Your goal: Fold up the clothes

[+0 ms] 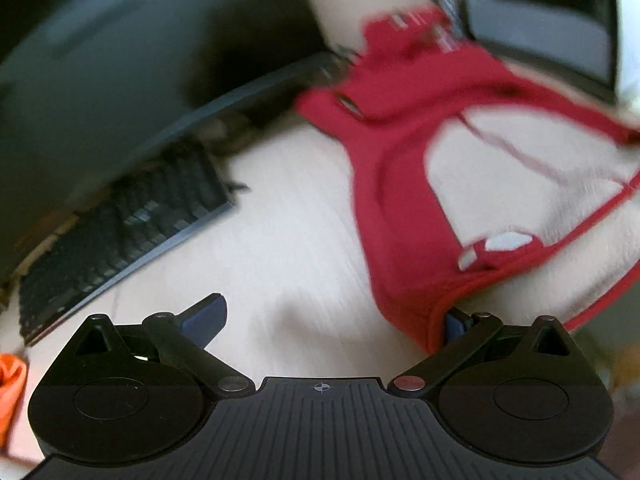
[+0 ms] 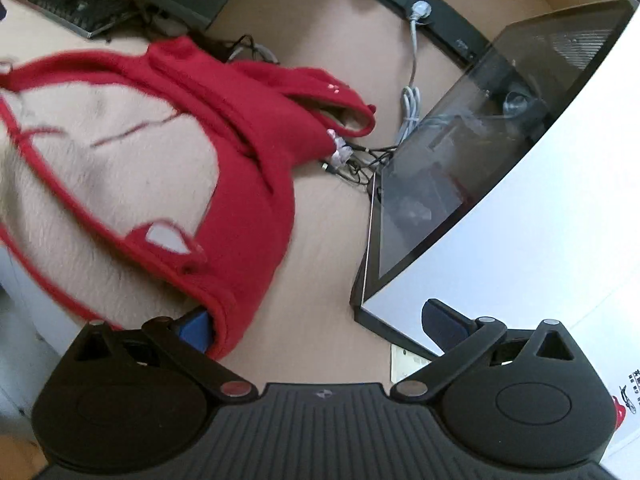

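Note:
A red fleece jacket [image 1: 400, 184] with cream lining [image 1: 500, 168] lies spread on the pale desk, inside facing up, a white label at its collar. My left gripper [image 1: 330, 320] is open wide; the jacket's red edge drapes over its right finger [image 1: 456, 326], while the left finger [image 1: 206, 316] is bare above the desk. In the right wrist view the same jacket [image 2: 248, 184] fills the left side. My right gripper [image 2: 320, 324] is also open wide, with the red hem lying over its left finger [image 2: 196, 328]. Its right finger [image 2: 444, 320] is free. The left wrist view is motion-blurred.
A black keyboard [image 1: 120, 236] and a dark monitor [image 1: 100, 60] stand left of the jacket. Another monitor [image 2: 460, 168] leans at the right, with tangled cables [image 2: 360, 160] and a grey cord [image 2: 412, 104] behind the jacket. An orange object [image 1: 10, 384] shows at the left edge.

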`<state>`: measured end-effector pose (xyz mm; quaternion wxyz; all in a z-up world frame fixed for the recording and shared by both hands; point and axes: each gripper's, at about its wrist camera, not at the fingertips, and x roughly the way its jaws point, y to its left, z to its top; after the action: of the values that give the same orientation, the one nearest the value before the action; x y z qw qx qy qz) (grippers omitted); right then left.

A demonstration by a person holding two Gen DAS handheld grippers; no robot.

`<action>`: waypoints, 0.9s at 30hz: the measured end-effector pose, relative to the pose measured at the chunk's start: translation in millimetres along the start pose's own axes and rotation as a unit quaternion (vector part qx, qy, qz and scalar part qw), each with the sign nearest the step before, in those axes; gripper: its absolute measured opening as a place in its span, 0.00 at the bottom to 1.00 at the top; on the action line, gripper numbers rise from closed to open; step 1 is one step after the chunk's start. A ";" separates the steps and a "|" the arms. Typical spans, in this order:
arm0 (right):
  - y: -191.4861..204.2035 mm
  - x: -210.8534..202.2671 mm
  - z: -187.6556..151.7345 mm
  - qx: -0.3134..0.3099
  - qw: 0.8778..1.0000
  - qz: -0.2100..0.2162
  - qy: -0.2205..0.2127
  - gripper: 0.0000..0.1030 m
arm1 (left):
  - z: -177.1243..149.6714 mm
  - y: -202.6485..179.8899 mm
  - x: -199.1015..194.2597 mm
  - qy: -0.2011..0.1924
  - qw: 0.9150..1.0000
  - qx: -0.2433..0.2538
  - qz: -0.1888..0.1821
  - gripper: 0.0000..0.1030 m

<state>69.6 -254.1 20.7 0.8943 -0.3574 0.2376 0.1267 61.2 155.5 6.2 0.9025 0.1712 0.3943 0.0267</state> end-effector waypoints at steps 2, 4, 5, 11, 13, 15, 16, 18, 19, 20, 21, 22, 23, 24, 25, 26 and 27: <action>-17.1 -9.2 10.9 0.015 1.000 0.000 -0.024 1.00 | -3.9 -4.2 3.3 0.007 1.000 0.027 0.006 1.00; -34.3 -18.5 21.8 0.030 0.998 0.000 -0.048 1.00 | -2.1 0.6 0.4 0.001 0.999 0.036 0.015 1.00; -42.8 -24.6 28.6 0.034 0.998 0.008 -0.061 1.00 | 2.1 8.8 -6.6 -0.012 0.999 0.035 0.024 1.00; -75.7 -68.1 42.1 0.034 0.993 0.087 -0.068 1.00 | 21.4 31.9 -71.9 -0.060 0.996 0.039 0.057 1.00; -78.7 -91.2 32.3 0.025 0.990 0.130 -0.041 1.00 | 15.4 36.9 -101.9 -0.054 0.998 0.035 0.028 1.00; -80.9 -105.9 22.6 0.032 0.984 0.175 -0.013 1.00 | 6.0 34.9 -130.8 -0.041 0.998 0.056 -0.009 1.00; -79.5 -110.0 18.7 0.038 0.979 0.198 0.001 1.00 | 1.8 33.1 -142.0 -0.034 0.997 0.069 -0.024 1.00; -73.8 -112.1 13.7 0.039 0.972 0.230 0.023 1.00 | -2.4 33.5 -154.0 -0.026 0.994 0.095 -0.049 1.00; -68.7 -107.6 13.5 0.033 0.971 0.233 0.027 1.00 | -0.1 36.6 -151.2 -0.023 0.993 0.100 -0.056 1.00; -66.3 -99.7 18.0 0.032 0.972 0.230 0.025 1.00 | 2.2 39.6 -148.3 -0.021 0.992 0.105 -0.063 1.00; -63.9 -91.7 22.6 0.031 0.973 0.227 0.024 1.00 | 6.1 42.6 -141.3 -0.019 0.992 0.109 -0.065 1.00; -64.0 -82.3 29.9 0.031 0.976 0.216 0.016 1.00 | 12.0 45.8 -131.8 -0.020 0.991 0.115 -0.064 1.00; -64.1 -72.9 37.1 0.032 0.978 0.205 0.008 1.00 | 19.2 48.7 -122.8 -0.024 0.991 0.120 -0.063 1.00; -63.3 -61.4 45.5 0.037 0.982 0.183 -0.002 1.00 | 26.4 51.7 -113.7 -0.028 0.990 0.124 -0.062 1.00; -62.5 -49.8 53.9 0.042 0.986 0.160 -0.012 1.00 | 34.1 54.8 -104.3 -0.035 0.989 0.129 -0.059 1.00; -61.6 -38.2 62.3 0.048 0.989 0.137 -0.022 1.00 | 46.0 58.5 -90.5 -0.046 0.989 0.131 -0.049 1.00; -58.4 -21.0 72.0 0.058 0.991 0.115 -0.023 1.00 | 57.8 62.2 -76.8 -0.056 0.989 0.132 -0.038 1.00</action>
<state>98.8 -246.5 110.8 0.8984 -0.2721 0.2632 0.2227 55.5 183.3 117.1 0.8930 0.2752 0.3491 -0.0698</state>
